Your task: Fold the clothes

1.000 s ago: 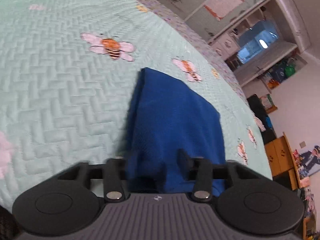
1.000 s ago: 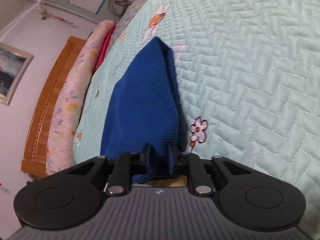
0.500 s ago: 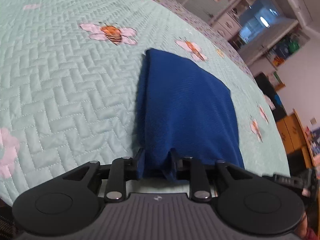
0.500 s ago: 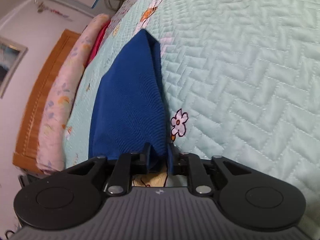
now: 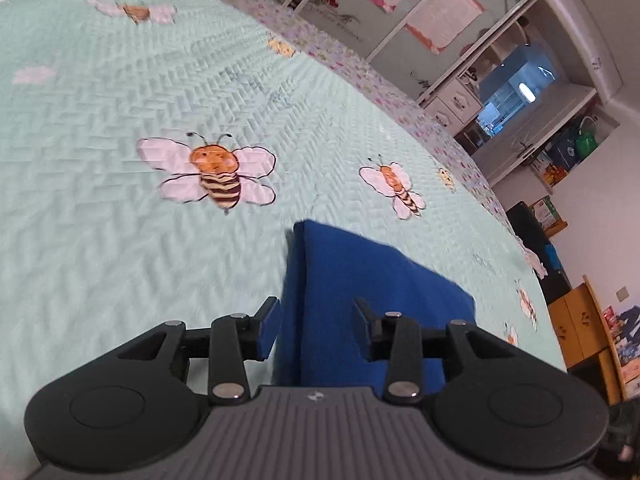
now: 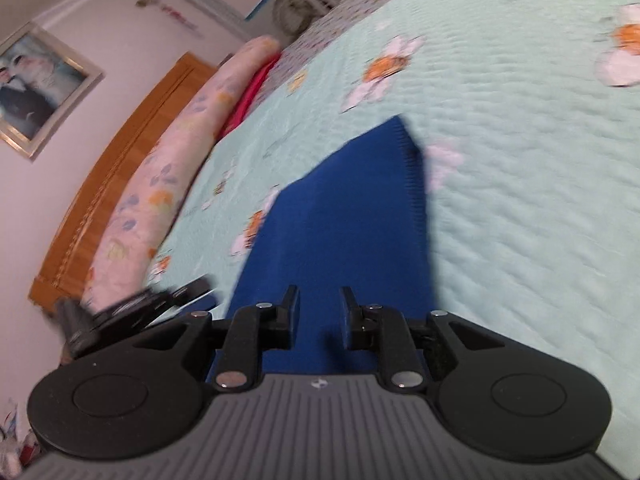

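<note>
On the mint-green quilted bedspread (image 5: 100, 240), printed with bees and flowers, a folded blue knit garment (image 5: 360, 300) lies flat. Its long axis runs away from both cameras, toward the middle of the bed, and the far end narrows to a corner that points at the large bee print (image 5: 212, 172). In the right wrist view the garment's (image 6: 340, 220) ribbed edge runs along its right side.

The left gripper (image 5: 316, 324) hangs over the near end with its jaws opening; cloth lies under the gap, and the pads do not press it. The right gripper (image 6: 320, 312) stands parted over the near edge, nothing pinched. A floral pillow roll (image 6: 160, 184) lies along the wooden headboard (image 6: 100, 184).
</note>
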Demonstrator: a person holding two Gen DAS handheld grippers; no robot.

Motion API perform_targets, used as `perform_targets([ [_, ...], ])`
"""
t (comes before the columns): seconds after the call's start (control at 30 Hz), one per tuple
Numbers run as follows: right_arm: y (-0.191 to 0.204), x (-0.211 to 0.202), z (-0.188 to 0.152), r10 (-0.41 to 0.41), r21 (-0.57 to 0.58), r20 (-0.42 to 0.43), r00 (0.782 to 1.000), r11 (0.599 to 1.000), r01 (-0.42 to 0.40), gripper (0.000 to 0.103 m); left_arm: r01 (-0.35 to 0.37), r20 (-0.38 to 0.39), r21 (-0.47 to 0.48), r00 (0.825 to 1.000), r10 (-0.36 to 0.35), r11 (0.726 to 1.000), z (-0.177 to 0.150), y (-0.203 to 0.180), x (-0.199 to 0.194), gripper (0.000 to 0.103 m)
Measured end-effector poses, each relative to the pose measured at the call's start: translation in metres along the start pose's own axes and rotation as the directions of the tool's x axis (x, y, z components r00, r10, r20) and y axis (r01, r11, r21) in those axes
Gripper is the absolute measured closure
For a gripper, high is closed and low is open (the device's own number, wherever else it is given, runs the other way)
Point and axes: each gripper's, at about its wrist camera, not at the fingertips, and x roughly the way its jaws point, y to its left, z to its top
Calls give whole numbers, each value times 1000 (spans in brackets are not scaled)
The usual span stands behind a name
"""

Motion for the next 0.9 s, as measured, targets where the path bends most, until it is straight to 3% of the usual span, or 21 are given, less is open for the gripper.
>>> perform_targets([
  [0.27, 19, 57, 10, 82, -20, -47, 996, 996, -83, 81, 60, -37, -50, 997, -62, 997, 26, 10, 43, 62],
  [0.43, 15, 64, 8, 96, 12, -52, 994, 995, -95, 81, 102, -65, -48, 992, -105, 994, 27, 12, 43, 62],
  [0.63, 10, 60, 4, 123, 29, -50, 991, 992, -122, 81, 105, -143, -18, 984, -106, 994, 15, 8, 40, 62],
  [0.8, 3, 31, 0, 145, 42, 28, 989, 988, -146, 79, 140, -184, -73, 971, -151, 987, 7, 12, 35, 62],
  [0.87, -7, 13, 0, 135, 68, 84, 987, 988, -141, 71, 145, -205, -92, 965, -161, 985, 5, 14, 36, 64],
  [0.9, -12, 5, 0, 129, 81, 112, 985, 987, -138, 68, 142, -213, -95, 964, -160, 985, 4, 14, 38, 70],
])
